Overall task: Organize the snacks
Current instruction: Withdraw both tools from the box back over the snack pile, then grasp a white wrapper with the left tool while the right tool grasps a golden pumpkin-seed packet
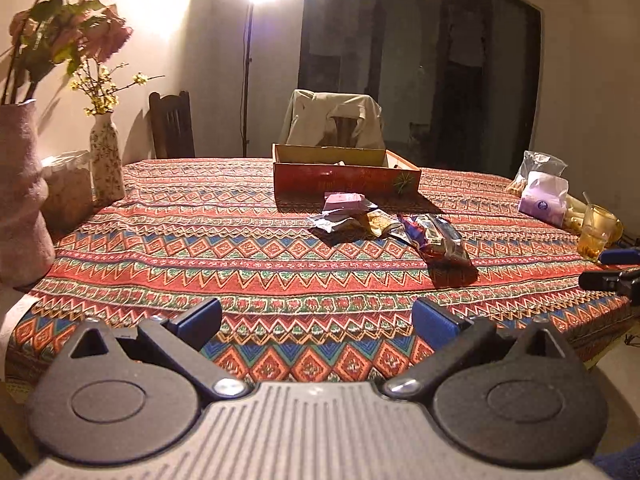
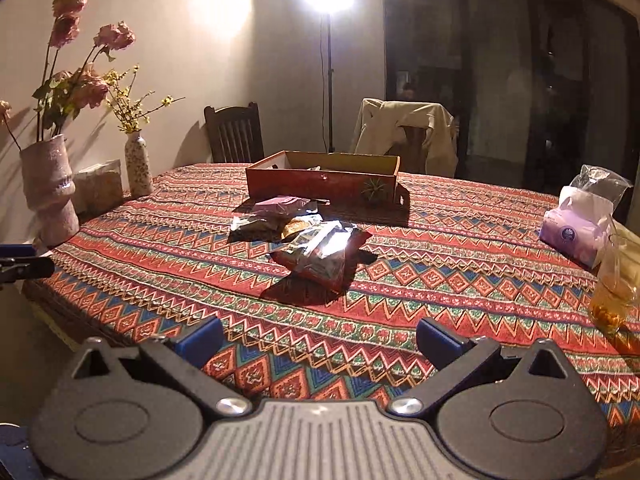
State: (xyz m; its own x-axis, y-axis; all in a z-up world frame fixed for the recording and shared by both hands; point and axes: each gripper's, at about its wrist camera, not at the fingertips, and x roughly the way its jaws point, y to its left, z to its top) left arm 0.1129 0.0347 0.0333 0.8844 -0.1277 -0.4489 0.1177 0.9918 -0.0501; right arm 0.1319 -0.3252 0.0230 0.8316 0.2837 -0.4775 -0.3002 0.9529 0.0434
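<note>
A pile of snack packets lies mid-table on the patterned cloth, also in the right wrist view. It includes a pink packet and a red shiny bag. Behind it stands an open red cardboard box, seen from the right too. My left gripper is open and empty, near the table's front edge. My right gripper is open and empty, also short of the pile. The right gripper's tip shows at the left view's right edge.
Two vases with flowers stand at the left. A tissue pack, plastic bags and a glass of drink sit at the right. Chairs and a lamp stand are behind the table.
</note>
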